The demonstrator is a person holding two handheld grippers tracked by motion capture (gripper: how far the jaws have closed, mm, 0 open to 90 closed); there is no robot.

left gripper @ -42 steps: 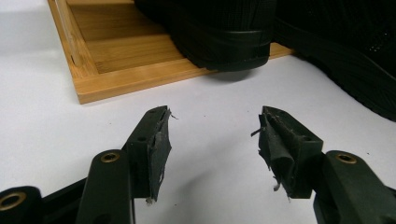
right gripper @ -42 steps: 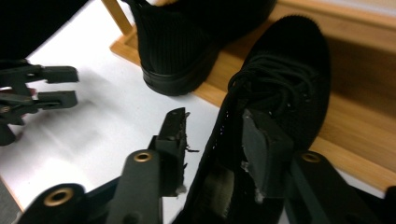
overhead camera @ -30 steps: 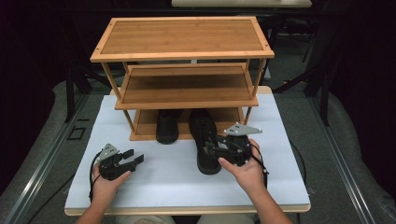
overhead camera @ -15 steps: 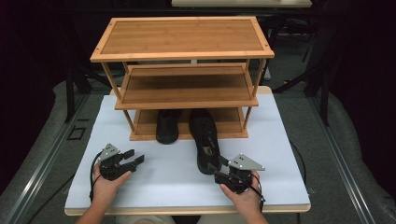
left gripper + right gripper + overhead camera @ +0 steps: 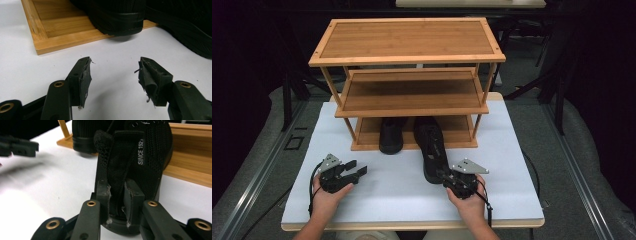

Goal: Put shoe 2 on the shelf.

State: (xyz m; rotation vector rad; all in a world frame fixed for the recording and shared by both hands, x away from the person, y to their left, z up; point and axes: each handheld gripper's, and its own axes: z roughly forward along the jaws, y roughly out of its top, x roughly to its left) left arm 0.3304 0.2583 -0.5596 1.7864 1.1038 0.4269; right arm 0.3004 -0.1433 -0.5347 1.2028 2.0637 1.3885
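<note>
A black knit shoe (image 5: 432,145) lies on the white table top with its toe under the bamboo rack's (image 5: 407,40) bottom shelf and its heel toward me. My right gripper (image 5: 446,176) sits low behind that heel. In the right gripper view its jaws have just been closing, and the pads (image 5: 103,195) now press on the shoe's heel collar (image 5: 117,177) from both sides. A second black shoe (image 5: 391,135) stands on the bottom shelf to the left. My left gripper (image 5: 359,171) rests open on the table, nothing between its fingers (image 5: 83,77), facing that shoe's heel (image 5: 117,17).
The three-tier rack stands at the back half of the table (image 5: 397,197); its middle shelf (image 5: 412,95) and top shelf are bare. White surface lies between the two hands. The table's front edge runs just below both wrists.
My right hand has dropped from above the shoe's heel down to the table behind it, and its jaws have closed onto the heel. The left hand and both shoes have stayed put.
</note>
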